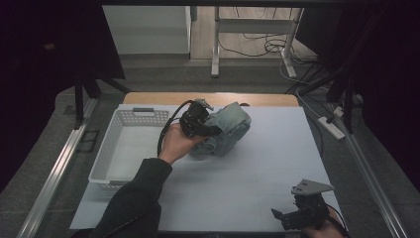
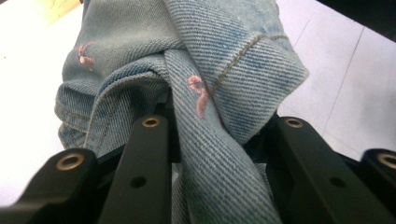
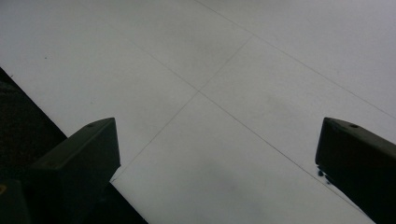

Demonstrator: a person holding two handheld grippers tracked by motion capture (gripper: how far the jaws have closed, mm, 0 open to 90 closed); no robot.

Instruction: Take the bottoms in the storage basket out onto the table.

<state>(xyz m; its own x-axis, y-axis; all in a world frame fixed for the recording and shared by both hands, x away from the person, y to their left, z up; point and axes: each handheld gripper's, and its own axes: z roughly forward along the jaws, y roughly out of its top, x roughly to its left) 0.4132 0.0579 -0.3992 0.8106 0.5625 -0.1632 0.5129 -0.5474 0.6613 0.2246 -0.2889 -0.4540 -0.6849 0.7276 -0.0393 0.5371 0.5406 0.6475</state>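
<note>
A folded bundle of light-blue denim (image 1: 229,128) with small pink stitched marks sits just right of the table's middle, toward the back. My left gripper (image 1: 200,124) presses into its left side, held by a hand in a dark sleeve. In the left gripper view a thick fold of the denim (image 2: 210,140) runs between the two black jaws, which are shut on it. My right gripper (image 1: 297,214) rests low at the front right corner, jaws wide apart. In the right gripper view its fingertips (image 3: 93,144) frame bare white table surface (image 3: 224,93).
A white plastic basket (image 1: 105,158) with perforated walls stands at the table's left, just left of the hand. The white sheet (image 1: 277,163) covers the table; a wooden edge (image 1: 148,98) shows at the back. Metal rails flank both sides; cables and a power strip (image 1: 332,126) lie at right.
</note>
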